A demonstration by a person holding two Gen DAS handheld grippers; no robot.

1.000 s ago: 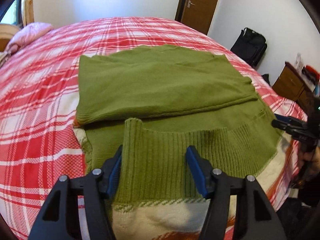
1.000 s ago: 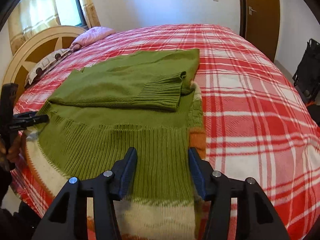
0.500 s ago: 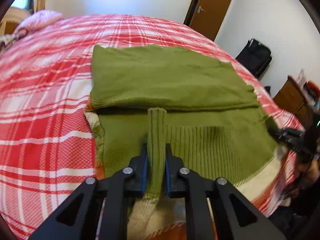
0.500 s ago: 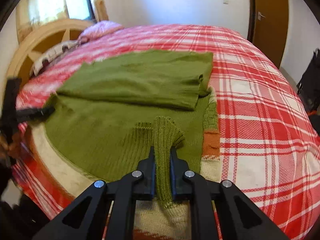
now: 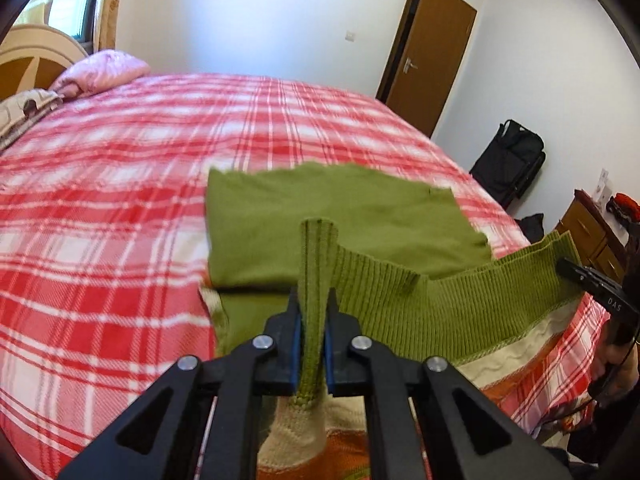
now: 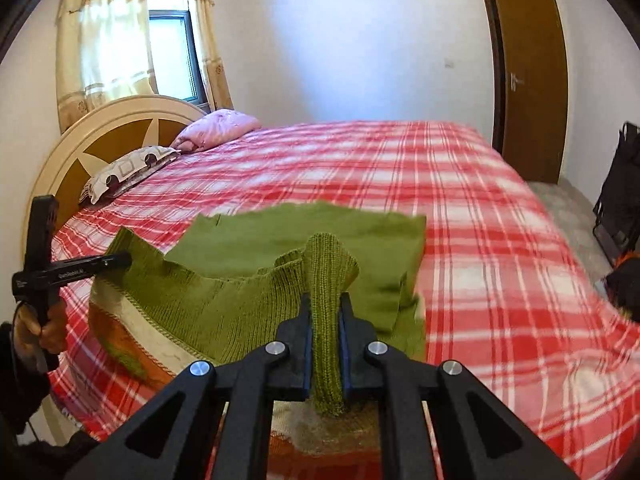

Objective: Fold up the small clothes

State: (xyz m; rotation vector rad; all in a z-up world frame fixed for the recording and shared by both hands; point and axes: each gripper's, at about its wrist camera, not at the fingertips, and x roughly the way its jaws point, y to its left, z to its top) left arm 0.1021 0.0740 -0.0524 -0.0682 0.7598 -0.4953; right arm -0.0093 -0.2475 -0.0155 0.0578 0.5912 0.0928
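A green knitted sweater (image 5: 340,216) with a cream and orange band lies partly folded on the red plaid bed (image 5: 120,200). My left gripper (image 5: 312,300) is shut on its ribbed hem near the left corner, lifted off the bed. My right gripper (image 6: 325,304) is shut on the ribbed hem (image 6: 326,264) near the right corner, also lifted. The hem hangs stretched between them. The right gripper shows at the right edge of the left wrist view (image 5: 588,280), and the left gripper at the left edge of the right wrist view (image 6: 80,270). The sweater also shows in the right wrist view (image 6: 320,232).
A pink pillow (image 6: 218,128) and a patterned pillow (image 6: 124,172) lie by the headboard (image 6: 104,132). A brown door (image 5: 428,52), a black bag (image 5: 512,160) and a wooden cabinet (image 5: 588,232) stand beyond the bed's right side.
Both grippers went from open around the hem to shut on it, then lifted the hem off the bed and carried it toward the folded upper part.
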